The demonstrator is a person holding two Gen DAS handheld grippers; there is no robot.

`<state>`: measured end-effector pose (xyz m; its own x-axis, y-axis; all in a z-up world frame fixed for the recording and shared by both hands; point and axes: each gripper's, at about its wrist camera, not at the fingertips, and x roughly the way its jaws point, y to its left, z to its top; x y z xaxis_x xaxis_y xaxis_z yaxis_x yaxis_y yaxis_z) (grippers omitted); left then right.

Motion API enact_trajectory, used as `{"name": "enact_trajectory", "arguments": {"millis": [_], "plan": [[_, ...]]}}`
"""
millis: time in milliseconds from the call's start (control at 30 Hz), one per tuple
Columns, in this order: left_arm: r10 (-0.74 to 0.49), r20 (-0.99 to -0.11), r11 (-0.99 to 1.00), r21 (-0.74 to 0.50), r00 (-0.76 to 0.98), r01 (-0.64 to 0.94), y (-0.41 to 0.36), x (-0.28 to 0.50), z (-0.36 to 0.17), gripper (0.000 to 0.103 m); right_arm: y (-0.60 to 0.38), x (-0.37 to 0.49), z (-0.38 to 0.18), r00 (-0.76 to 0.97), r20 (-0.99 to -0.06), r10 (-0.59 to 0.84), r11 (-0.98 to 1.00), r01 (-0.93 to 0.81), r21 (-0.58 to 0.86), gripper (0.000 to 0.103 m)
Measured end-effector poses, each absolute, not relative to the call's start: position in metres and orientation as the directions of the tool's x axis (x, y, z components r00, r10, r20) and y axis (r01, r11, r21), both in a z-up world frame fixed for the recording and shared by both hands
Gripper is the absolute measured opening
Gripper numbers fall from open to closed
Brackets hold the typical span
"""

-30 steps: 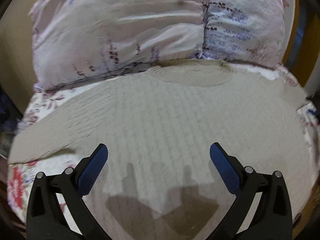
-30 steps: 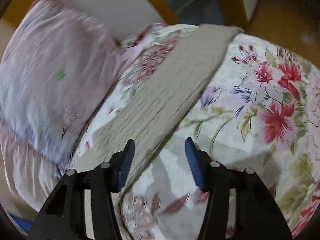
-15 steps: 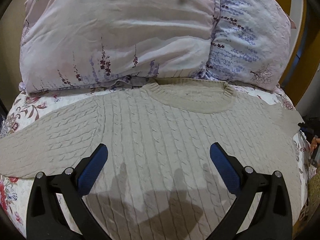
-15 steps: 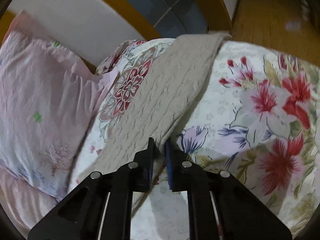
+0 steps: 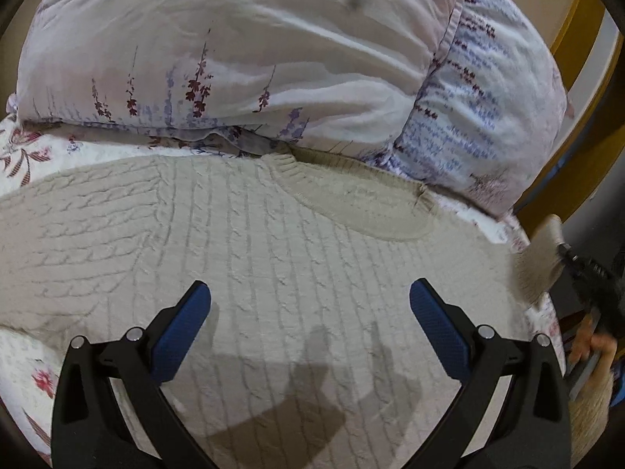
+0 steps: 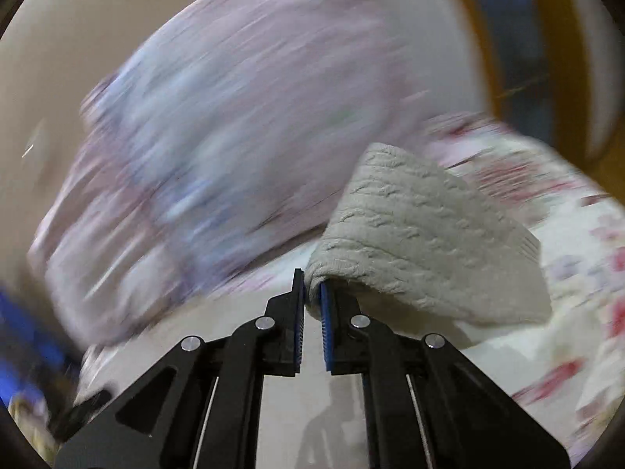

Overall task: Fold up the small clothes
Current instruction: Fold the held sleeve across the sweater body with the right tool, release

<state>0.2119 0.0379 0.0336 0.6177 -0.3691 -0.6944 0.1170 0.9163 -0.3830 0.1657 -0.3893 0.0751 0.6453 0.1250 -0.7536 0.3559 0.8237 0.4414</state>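
Observation:
A beige cable-knit sweater [image 5: 281,258] lies flat on a floral bed, neck toward the pillows. My left gripper [image 5: 310,305] is open and empty, hovering over the sweater's chest. My right gripper [image 6: 311,293] is shut on the sweater's right sleeve [image 6: 422,234] and holds it lifted off the bed. In the left wrist view the lifted sleeve [image 5: 541,258] and the right gripper [image 5: 593,273] show at the far right edge. The right wrist view is blurred by motion.
Two pale floral pillows [image 5: 254,51] lie right behind the sweater's collar. The floral bedsheet [image 6: 566,312] shows around the sweater. A wooden bed frame [image 5: 578,27] stands at the back right.
My right gripper, shut on the sleeve half a second ago, has lifted it and swings it fast toward the pillows. My left gripper stayed open and drifted nearer the collar.

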Motion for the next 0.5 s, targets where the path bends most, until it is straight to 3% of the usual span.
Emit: {"name": "enact_trajectory", "arguments": {"millis": [133, 300, 367, 433, 500], "plan": [[-0.414, -0.659, 0.895, -0.421, 0.627, 0.149, 0.033, 0.205, 0.037, 0.101, -0.316, 0.171, 0.041, 0.533, -0.790, 0.303, 0.847, 0.230, 0.479, 0.008], [-0.436, -0.651, 0.887, -0.427, 0.621, 0.175, 0.027, 0.199, 0.038, 0.101, -0.292, 0.168, 0.006, 0.426, -0.839, 0.339, 0.844, 0.255, 0.471, 0.010], [-0.445, -0.647, 0.882, -0.435, 0.619, 0.178, 0.027, 0.198, 0.038, 0.101, -0.303, 0.164, 0.006, 0.445, -0.817, 0.368, 0.794, 0.307, 0.524, 0.018], [-0.455, -0.643, 0.876, -0.449, 0.616, 0.179, 0.029, 0.197, 0.038, 0.101, -0.320, 0.156, 0.010, 0.484, -0.795, 0.365, 0.738, 0.369, 0.564, 0.044], [-0.470, -0.639, 0.866, -0.469, 0.609, 0.176, 0.031, 0.199, 0.036, 0.101, -0.337, 0.154, 0.010, 0.515, -0.785, 0.343, 0.693, 0.426, 0.582, 0.044]]}}
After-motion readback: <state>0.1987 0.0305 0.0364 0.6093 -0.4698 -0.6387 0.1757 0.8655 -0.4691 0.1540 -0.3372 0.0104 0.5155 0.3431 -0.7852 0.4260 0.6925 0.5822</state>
